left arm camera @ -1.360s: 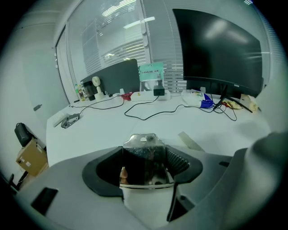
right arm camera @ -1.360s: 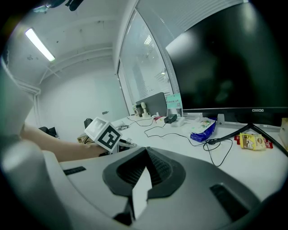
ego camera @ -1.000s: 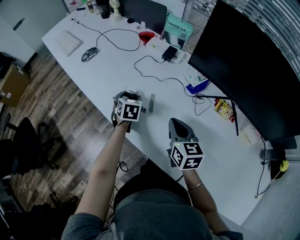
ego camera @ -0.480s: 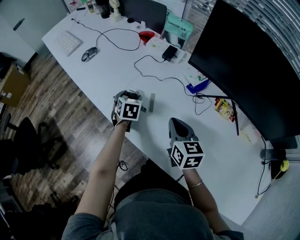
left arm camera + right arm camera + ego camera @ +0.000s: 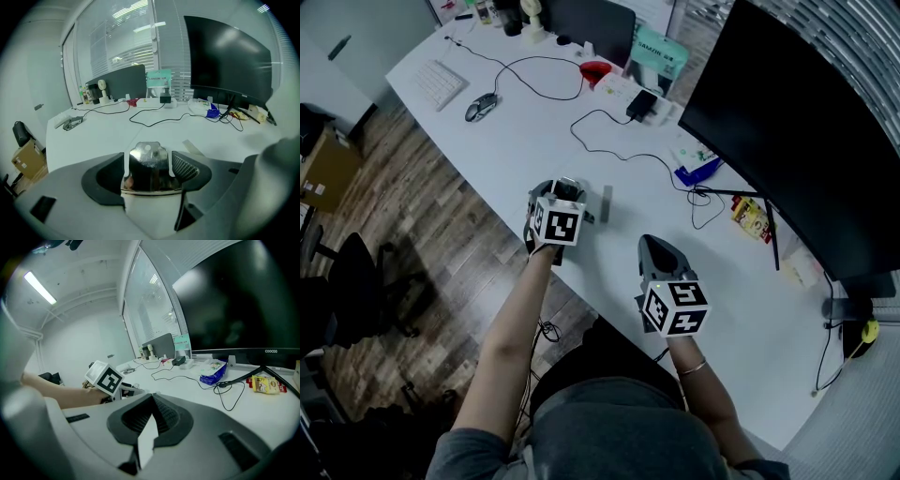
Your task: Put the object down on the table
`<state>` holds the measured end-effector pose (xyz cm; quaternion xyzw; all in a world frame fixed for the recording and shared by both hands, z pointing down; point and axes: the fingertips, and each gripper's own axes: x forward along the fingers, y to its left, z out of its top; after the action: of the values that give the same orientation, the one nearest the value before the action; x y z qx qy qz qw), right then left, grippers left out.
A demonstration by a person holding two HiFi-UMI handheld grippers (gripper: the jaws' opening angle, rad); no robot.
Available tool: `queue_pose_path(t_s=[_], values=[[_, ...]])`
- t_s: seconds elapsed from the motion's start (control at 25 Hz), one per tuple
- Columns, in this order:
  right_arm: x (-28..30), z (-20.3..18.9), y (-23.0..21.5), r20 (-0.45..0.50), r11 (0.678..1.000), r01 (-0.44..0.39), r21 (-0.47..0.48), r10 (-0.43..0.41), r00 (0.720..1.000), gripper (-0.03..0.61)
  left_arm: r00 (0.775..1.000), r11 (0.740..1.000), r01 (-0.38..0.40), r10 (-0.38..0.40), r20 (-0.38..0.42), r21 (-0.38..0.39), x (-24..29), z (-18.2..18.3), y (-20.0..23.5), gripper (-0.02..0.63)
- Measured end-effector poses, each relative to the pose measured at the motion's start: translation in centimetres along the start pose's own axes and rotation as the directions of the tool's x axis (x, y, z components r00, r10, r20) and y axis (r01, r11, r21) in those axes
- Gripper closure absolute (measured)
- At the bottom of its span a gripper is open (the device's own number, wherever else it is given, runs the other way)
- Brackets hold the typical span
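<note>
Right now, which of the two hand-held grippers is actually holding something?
The left hand-held gripper: its jaws clamp a shiny metal piece. The right hand-held gripper has jaws shut together on nothing.

The pictures were dim and blue-tinged, lit softly from above by a ceiling strip [image 5: 40,287]. Both gripper views bulged and darkened toward their edges, and the metal object [image 5: 147,153] in the left gripper [image 5: 149,163] glinted, close and slightly blurred.

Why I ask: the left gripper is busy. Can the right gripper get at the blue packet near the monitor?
Probably yes: the right gripper holds nothing, jaws together, and only bare table lies between it and the blue packet.
</note>
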<state>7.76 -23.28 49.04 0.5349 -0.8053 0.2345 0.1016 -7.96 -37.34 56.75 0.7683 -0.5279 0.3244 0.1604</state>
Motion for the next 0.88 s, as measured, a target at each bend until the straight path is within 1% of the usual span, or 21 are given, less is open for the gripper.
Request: queue_pose_path(t_s=[0.32,0.6,0.88], values=[[0.1,0.0,0.6,0.002,1.0,-0.012,-0.004,0.012,1.0,0.572,0.998,0.999,0.006,-0.004,0.07,-0.034,-2.6,0.9,0.4,0.311],[-0.1,0.4,0.8,0.015,1.0,-0.011,0.003,0.011,1.0,0.574,0.988,0.991,0.042,-0.021,0.154,-0.131,-5.3,1.3,1.1,0.316],[-0.5,0.7,1.1,0.027,1.0,-0.01,0.003,0.01,1.0,0.572,0.982,0.983,0.025,0.01,0.191,-0.18,-7.9,0.8,1.9,0.385]])
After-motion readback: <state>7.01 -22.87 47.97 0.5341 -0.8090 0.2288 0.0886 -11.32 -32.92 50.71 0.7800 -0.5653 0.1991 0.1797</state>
